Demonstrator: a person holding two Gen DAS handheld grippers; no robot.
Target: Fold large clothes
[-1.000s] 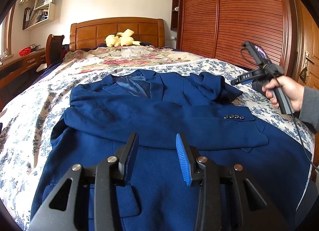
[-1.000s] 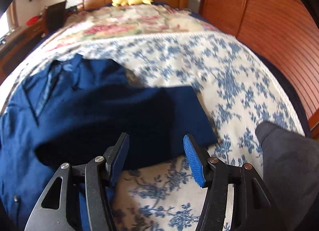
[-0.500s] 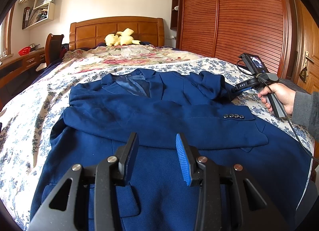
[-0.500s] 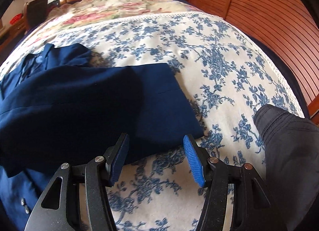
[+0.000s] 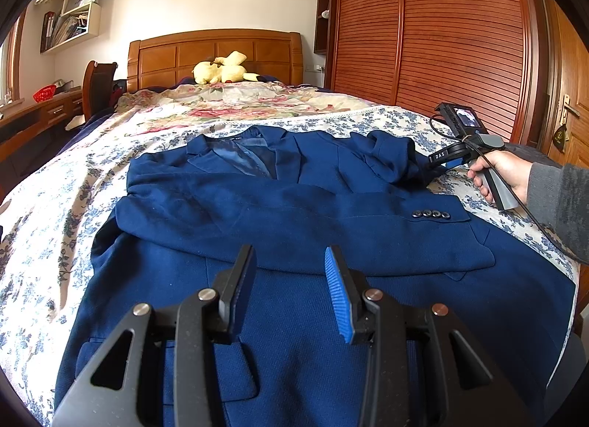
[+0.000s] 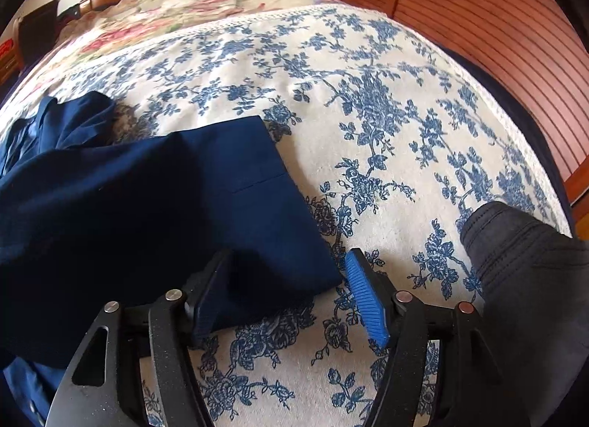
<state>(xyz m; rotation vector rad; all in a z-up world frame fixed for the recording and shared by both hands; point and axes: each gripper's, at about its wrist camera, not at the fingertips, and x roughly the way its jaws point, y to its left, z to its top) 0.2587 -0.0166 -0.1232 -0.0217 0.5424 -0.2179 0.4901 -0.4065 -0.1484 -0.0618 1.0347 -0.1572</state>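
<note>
Best to pinch the sleeve cuff (image 6: 279,228) squarely before folding it across the navy blazer (image 5: 294,213), spread face-up mid-bed (image 6: 386,154) toward the foot edge. Right gripper (image 6: 291,290): spread wide, straddling the cuff's corner, nothing pinched, one pad apparently resting on cloth. Left gripper (image 5: 291,279): parted and empty, hovering over the blazer's lower front.

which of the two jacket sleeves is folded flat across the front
The sleeve with the four cuff buttons lies flat across the blue jacket. The other sleeve, near the right gripper, is bunched up by the shoulder.
</note>
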